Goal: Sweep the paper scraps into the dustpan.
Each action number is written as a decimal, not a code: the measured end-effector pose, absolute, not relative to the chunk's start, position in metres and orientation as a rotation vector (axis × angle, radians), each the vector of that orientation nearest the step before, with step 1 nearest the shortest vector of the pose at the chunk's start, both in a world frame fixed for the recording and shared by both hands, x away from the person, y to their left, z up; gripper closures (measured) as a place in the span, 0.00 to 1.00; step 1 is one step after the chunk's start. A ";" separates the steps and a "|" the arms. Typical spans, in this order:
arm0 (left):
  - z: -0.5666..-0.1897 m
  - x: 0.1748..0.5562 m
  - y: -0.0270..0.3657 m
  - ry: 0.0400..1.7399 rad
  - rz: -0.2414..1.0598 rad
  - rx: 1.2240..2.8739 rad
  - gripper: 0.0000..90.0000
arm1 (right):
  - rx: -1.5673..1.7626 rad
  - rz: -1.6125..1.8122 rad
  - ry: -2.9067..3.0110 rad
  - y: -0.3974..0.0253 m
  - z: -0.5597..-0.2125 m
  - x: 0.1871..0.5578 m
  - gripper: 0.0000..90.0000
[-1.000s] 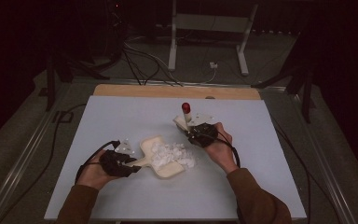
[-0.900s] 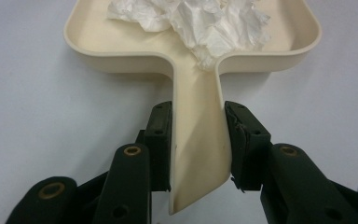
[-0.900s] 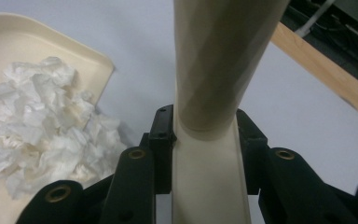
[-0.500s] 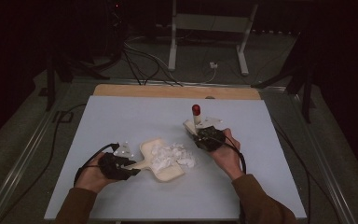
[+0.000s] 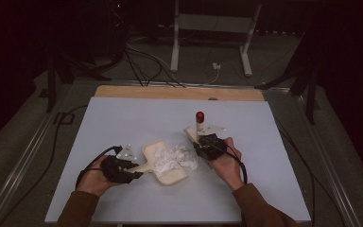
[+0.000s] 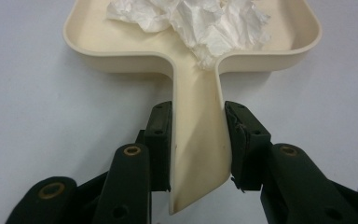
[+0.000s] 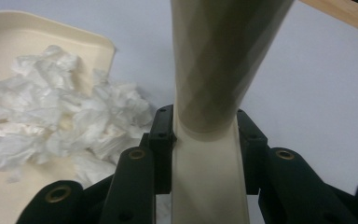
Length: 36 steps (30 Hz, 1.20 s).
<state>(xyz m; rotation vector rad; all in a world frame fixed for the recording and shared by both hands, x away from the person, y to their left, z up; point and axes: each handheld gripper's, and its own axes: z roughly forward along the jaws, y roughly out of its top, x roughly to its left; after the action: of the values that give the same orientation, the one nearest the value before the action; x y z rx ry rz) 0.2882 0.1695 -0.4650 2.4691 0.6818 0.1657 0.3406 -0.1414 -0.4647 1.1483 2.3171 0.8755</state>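
A cream dustpan (image 5: 170, 172) lies on the pale table (image 5: 123, 118) with crumpled white tissue (image 5: 170, 157) heaped in it and spilling over its right rim. My left gripper (image 5: 134, 172) is shut on the pan's handle (image 6: 198, 140), one jaw on each side, with the tissue (image 6: 200, 23) just beyond. To the right of the pan, my right gripper (image 5: 203, 144) is shut on a cream brush handle (image 5: 199, 125) that stands nearly upright and ends in a red cap (image 5: 199, 115). In the right gripper view the handle (image 7: 223, 56) rises between the jaws, with tissue (image 7: 51, 126) at the left.
A wooden strip (image 5: 170, 92) runs along the table's far edge. Beyond it are cables (image 5: 142, 66) on the floor and a white stand (image 5: 208, 28). A black cable (image 5: 61, 142) trails off the table's left side.
My right gripper has carried the brush to the right, away from the pan's far corner, and the handle now stands more upright. The left gripper and dustpan have hardly moved.
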 end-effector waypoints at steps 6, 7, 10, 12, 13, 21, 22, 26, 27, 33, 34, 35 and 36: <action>-0.465 0.289 0.167 0.679 0.165 2.469 0.73 | 1.163 0.874 2.305 -0.135 -0.466 0.335 0.74; -0.465 0.289 0.166 0.679 0.165 2.467 0.73 | 1.165 0.869 2.300 -0.133 -0.466 0.334 0.74; -0.465 0.289 0.165 0.679 0.162 2.467 0.73 | 1.173 0.872 2.298 -0.130 -0.467 0.332 0.74; -0.466 0.289 0.165 0.678 0.163 2.466 0.73 | 1.166 0.880 2.303 -0.128 -0.467 0.332 0.74; -0.466 0.290 0.165 0.679 0.162 2.465 0.73 | 1.168 0.883 2.306 -0.126 -0.467 0.331 0.74; -0.466 0.290 0.163 0.678 0.160 2.464 0.73 | 1.161 0.887 2.313 -0.121 -0.466 0.330 0.74; -0.466 0.290 0.163 0.677 0.161 2.464 0.73 | 1.162 0.890 2.315 -0.121 -0.466 0.330 0.74; -0.466 0.291 0.163 0.677 0.163 2.464 0.73 | 1.168 0.898 2.317 -0.120 -0.466 0.329 0.74; -0.466 0.291 0.163 0.677 0.162 2.464 0.73 | 1.169 0.899 2.319 -0.119 -0.466 0.329 0.74; -0.466 0.291 0.162 0.679 0.161 2.462 0.73 | 1.172 0.913 2.326 -0.118 -0.465 0.329 0.74; -0.466 0.291 0.162 0.681 0.159 2.461 0.73 | 1.170 0.915 2.326 -0.117 -0.465 0.329 0.74; -0.466 0.291 0.162 0.680 0.159 2.461 0.73 | 1.170 0.916 2.326 -0.117 -0.465 0.329 0.74; -0.466 0.291 0.162 0.680 0.159 2.461 0.73 | 1.168 0.915 2.326 -0.117 -0.465 0.328 0.74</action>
<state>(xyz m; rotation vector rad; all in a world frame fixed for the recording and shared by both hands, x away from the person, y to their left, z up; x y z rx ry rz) 0.2908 0.1618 -0.4664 2.4610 0.6799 0.1592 0.3285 -0.1165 -0.4653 1.1681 2.3258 0.9148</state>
